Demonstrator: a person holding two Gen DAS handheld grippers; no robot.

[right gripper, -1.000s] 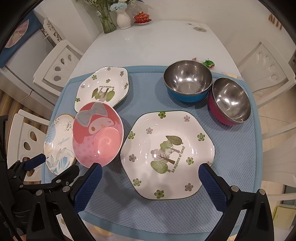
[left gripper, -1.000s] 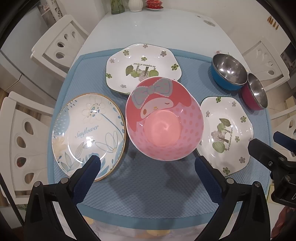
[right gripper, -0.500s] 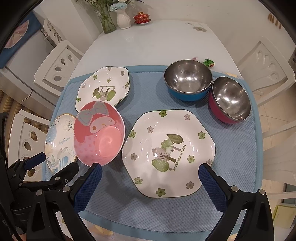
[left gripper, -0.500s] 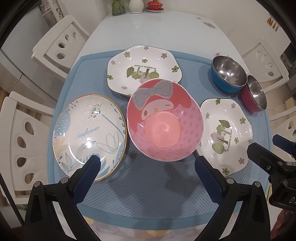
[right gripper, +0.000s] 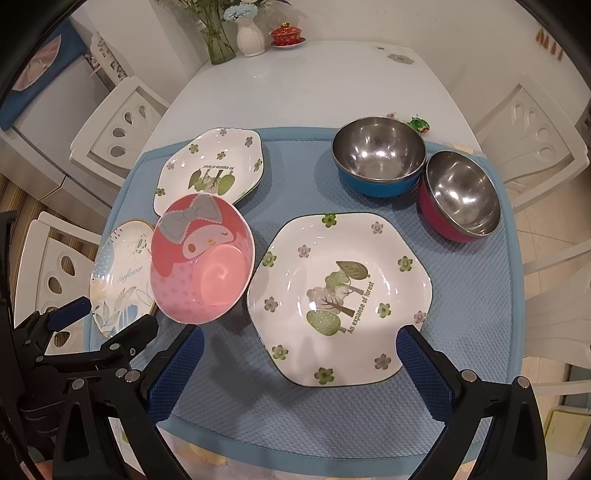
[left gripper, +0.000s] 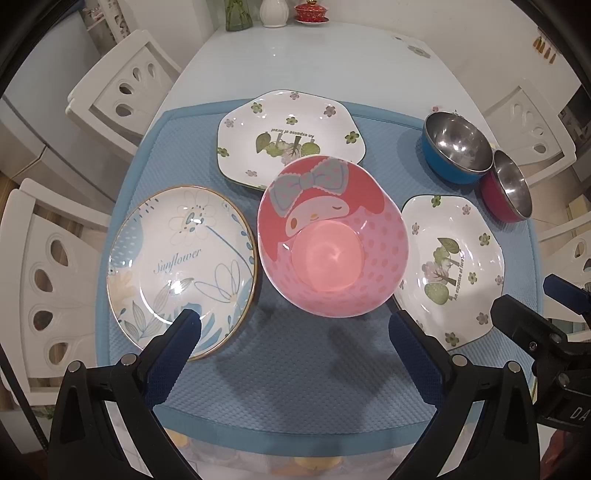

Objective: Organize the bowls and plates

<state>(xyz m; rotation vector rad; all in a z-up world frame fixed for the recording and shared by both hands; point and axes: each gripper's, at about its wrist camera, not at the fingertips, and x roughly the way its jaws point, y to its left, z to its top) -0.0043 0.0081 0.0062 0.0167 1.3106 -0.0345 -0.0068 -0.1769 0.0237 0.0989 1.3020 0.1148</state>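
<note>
- On the pale table [right gripper: 306, 92] lies a blue mat [right gripper: 295, 398] that carries all the dishes; its near edge runs just ahead of both grippers
- Near the mat's front right part sits the larger forest plate [right gripper: 340, 299], six-sided, with trees and the words "An expanse of forest"; the right wrist view shows it whole, the left wrist view only at its right side [left gripper: 450, 273]
- Toward the mat's far left edge lies a second forest plate [left gripper: 291, 136], its near rim hidden behind the pink bowl
- At the mat's left edge rests the round Sunflower plate [left gripper: 181, 269], full in the left view, half covered by the pink bowl in the right view [right gripper: 118, 280]
- Between the Sunflower plate and the larger forest plate stands the pink bowl [left gripper: 332, 236], with a cartoon face and bow inside
- By the mat's far right corner stand a blue steel bowl [right gripper: 378, 162] and a red steel bowl [right gripper: 460, 199], rims touching or nearly so
- Only the right view shows flowers in a glass vase [right gripper: 218, 33], a white vase [right gripper: 251, 37] and a red lidded cup [right gripper: 286, 35] at the table's far edge
- Left gripper [left gripper: 295, 328] is spread wide and empty, before the pink bowl
- Right gripper [right gripper: 299, 347] is spread wide and empty, over the near rim of the larger forest plate
</note>
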